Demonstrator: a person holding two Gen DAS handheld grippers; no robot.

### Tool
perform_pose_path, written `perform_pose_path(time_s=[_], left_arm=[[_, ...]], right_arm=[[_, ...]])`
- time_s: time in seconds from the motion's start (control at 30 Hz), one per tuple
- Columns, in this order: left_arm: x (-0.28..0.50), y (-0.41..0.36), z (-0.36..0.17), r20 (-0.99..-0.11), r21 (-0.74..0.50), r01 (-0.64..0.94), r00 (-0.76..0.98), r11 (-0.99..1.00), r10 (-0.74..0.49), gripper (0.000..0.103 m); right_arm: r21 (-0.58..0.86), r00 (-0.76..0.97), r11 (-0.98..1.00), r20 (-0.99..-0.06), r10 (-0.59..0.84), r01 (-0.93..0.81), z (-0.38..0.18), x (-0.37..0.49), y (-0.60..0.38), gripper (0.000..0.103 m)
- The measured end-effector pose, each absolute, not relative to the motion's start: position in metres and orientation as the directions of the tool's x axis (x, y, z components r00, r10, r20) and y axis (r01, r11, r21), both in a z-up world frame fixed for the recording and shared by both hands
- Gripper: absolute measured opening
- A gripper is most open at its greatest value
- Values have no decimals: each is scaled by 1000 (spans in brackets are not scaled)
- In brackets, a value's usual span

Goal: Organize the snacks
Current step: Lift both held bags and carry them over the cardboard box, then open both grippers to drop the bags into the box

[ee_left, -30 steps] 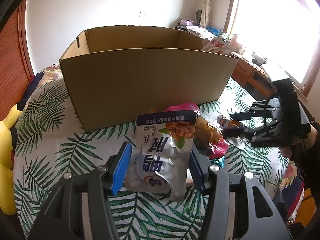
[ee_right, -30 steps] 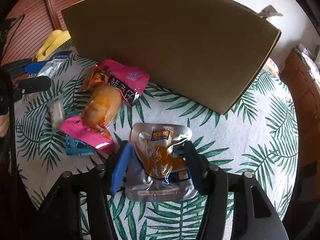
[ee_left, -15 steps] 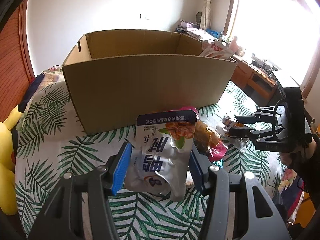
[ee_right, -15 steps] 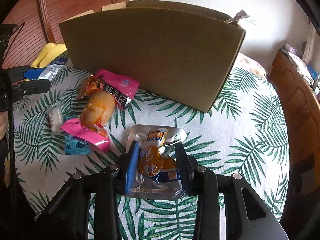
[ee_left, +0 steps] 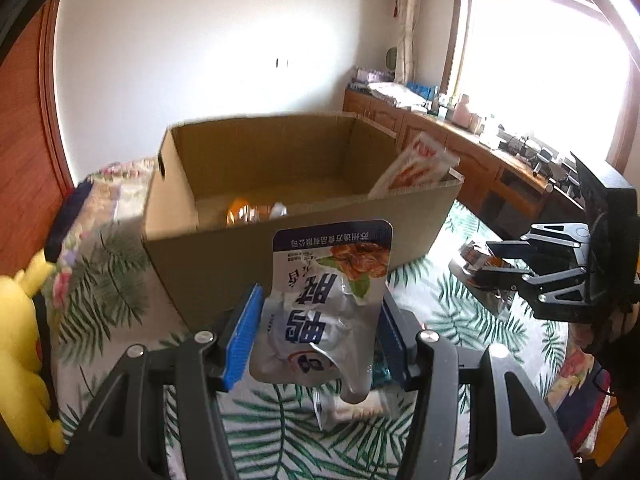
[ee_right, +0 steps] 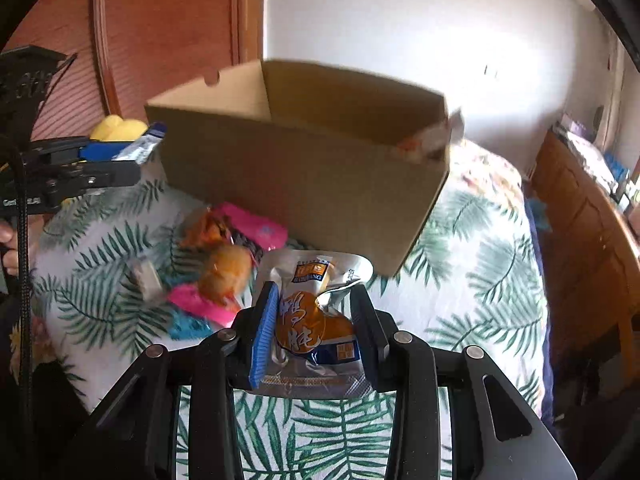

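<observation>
Box: your cardboard box (ee_left: pixel 224 264) stands open on the leaf-print surface (ee_left: pixel 460 316), holding an orange packet (ee_left: pixel 256 212) and a white-red packet (ee_left: pixel 416 164).
Left fingers: your left gripper (ee_left: pixel 320 336) clamps the white pouch (ee_left: pixel 324 304) before the box.
Right fingers: your right gripper (ee_right: pixel 316 328) pinches the silver pouch (ee_right: pixel 316 320) narrowly.

White wall (ee_left: pixel 208 52) at rear. Bright window (ee_left: pixel 548 64) on right, overexposed; pale curtain (ee_left: pixel 412 20) beside it. Wooden cabinets (ee_left: pixel 472 156) run below the window, cluttered top. Red-brown slatted wood panel (ee_right: pixel 160 32) on left. Palm-leaf print cloth (ee_right: pixel 480 264) covers the surface.
</observation>
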State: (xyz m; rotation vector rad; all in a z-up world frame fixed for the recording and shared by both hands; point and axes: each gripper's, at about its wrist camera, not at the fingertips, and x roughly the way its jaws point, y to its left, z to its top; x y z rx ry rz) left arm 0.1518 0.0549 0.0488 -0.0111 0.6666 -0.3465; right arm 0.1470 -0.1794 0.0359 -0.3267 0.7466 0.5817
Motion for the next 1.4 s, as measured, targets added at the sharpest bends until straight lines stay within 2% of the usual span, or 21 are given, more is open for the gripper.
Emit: perform_pose_path(time_s=[0.5, 0.93, 1.4], left_arm=[[191, 63, 99, -518, -70, 313, 800, 947, -303, 55], [231, 73, 83, -534, -78, 271, 801, 959, -270, 55], [258, 69, 64, -562, -96, 241, 787, 966, -253, 55]], right_arm=[[-160, 678, 767, -601, 424, -622, 103, 173, -149, 37], [-198, 677, 740, -599, 428, -643, 103, 216, -116, 37], [-170, 671, 755, -607, 426, -633, 81, 248, -108, 38]])
